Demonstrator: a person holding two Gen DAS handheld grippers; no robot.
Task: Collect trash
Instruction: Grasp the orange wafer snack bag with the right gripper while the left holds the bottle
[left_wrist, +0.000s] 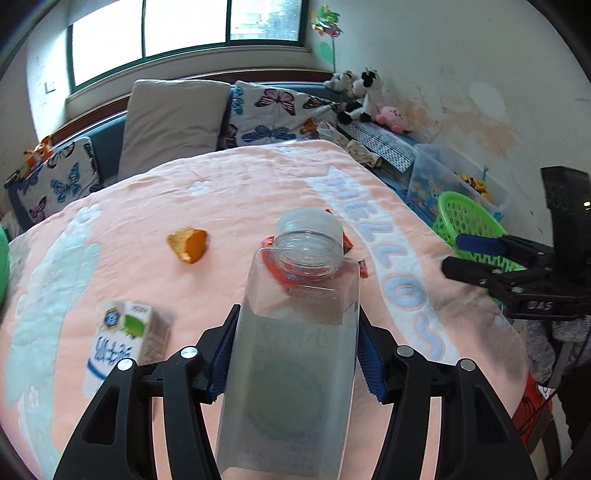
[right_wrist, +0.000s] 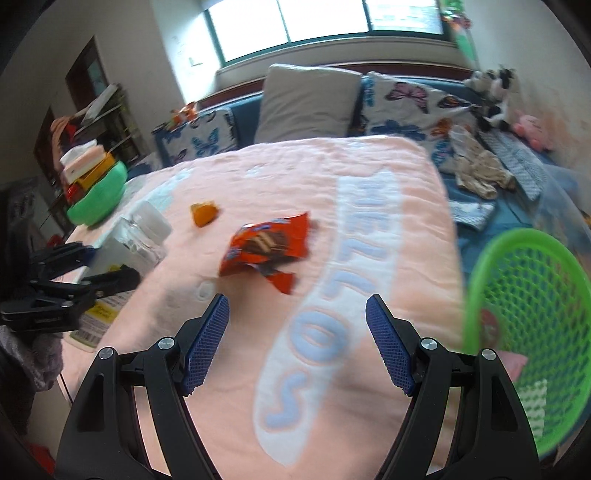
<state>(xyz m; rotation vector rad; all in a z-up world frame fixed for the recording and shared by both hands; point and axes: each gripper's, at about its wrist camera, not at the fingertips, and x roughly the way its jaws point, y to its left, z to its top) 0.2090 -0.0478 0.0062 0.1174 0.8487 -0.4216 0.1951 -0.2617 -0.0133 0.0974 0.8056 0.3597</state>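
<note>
The left gripper (left_wrist: 295, 354) squeezes a clear plastic bottle with a white cap (left_wrist: 295, 332) above the pink blanket (left_wrist: 240, 192). The right gripper (right_wrist: 297, 347) is wide open and holds nothing, beside the green plastic basket (right_wrist: 532, 295)

On the pink blanket (right_wrist: 258, 177) there are four pieces of trash: one clear square plastic bottle with a white cap (left_wrist: 295, 332), one orange-red crinkled snack wrapper (right_wrist: 267, 247), one small golden-orange foil wrapper (left_wrist: 187, 243) and one white-and-blue milk carton (left_wrist: 122, 339). One green perforated plastic basket (right_wrist: 528, 332) sits at the right. Far back there are three butterfly-print cushions (left_wrist: 269, 114) and one plain grey pillow (left_wrist: 173, 122).
</note>
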